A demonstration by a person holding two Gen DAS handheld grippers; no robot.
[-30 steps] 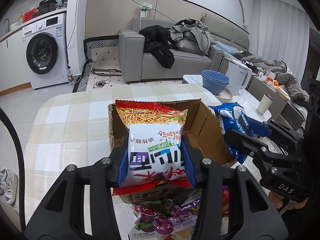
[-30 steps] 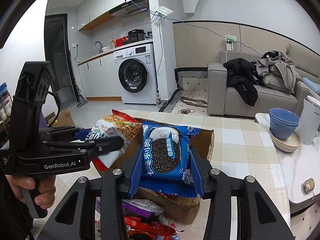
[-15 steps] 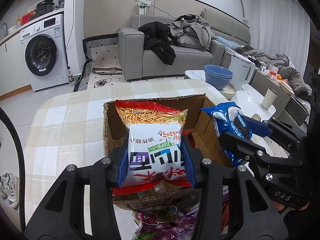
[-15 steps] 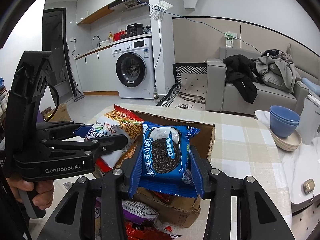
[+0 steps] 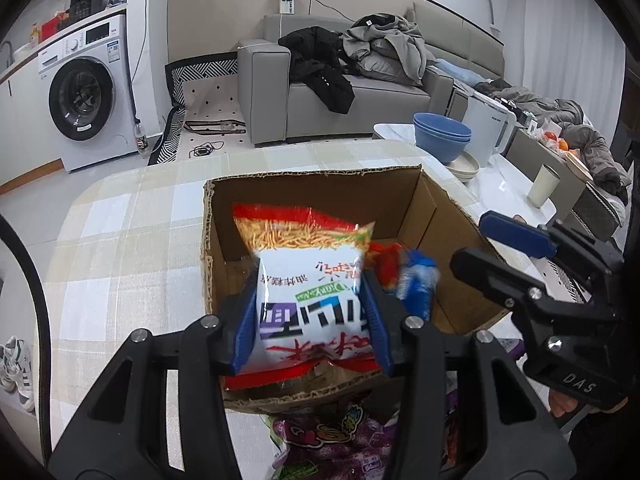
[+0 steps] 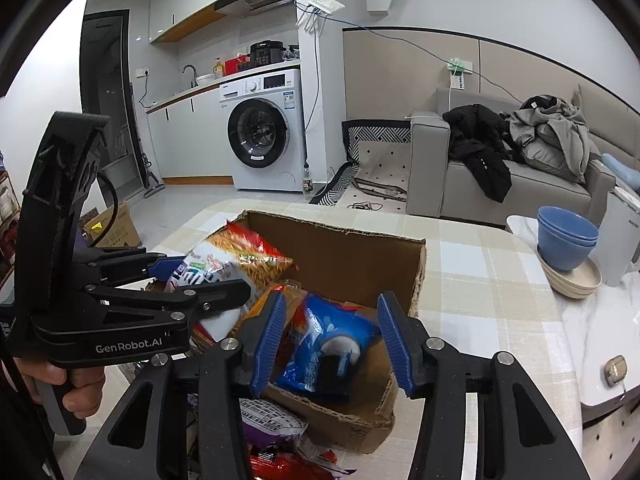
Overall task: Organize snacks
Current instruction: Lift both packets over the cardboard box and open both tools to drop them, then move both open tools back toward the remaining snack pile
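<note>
Left tool (image 5: 312,324): clamped on the noodle bag (image 5: 308,280), held over the box (image 5: 320,184)
Right tool (image 6: 332,340): jaws opening; nothing between them; above the box
Cookie pack (image 6: 328,352): blurred, inside the box
Box: on the checked surface (image 5: 120,248)
</note>
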